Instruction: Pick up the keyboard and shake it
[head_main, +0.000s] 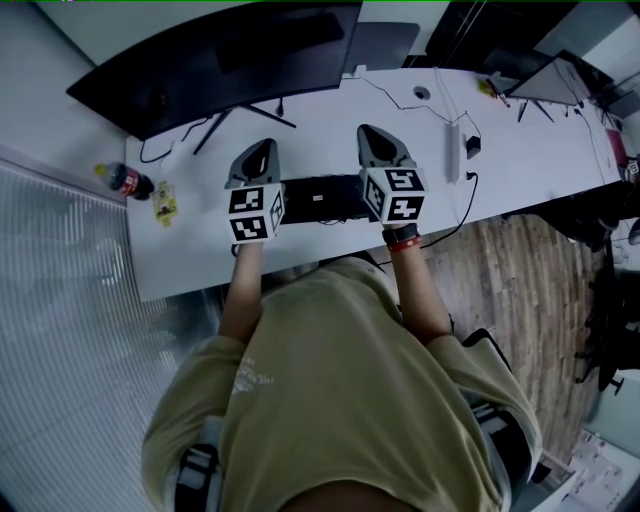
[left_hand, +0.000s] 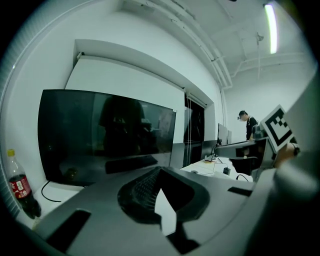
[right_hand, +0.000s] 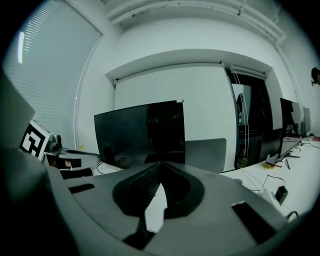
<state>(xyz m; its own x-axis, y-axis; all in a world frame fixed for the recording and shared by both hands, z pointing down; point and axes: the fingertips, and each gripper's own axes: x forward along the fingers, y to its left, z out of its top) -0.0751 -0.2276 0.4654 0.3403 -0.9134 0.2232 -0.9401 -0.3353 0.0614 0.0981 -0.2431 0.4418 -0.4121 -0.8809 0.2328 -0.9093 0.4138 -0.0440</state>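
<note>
I see my left gripper (head_main: 264, 146) and right gripper (head_main: 368, 131) at frame centre, each with its jaws pressed together on nothing. The black keyboard (head_main: 322, 198) shows between the two, against the white surface (head_main: 530, 150), below the dark monitor (head_main: 220, 55).

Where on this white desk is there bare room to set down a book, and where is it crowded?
Bare: the desk at its near-left corner, bordered by the bottle, yellow wrapper and left gripper; also the stretch right of the black adapter. Crowded: the middle, around the keyboard and right gripper, and behind them under the monitor.
</note>
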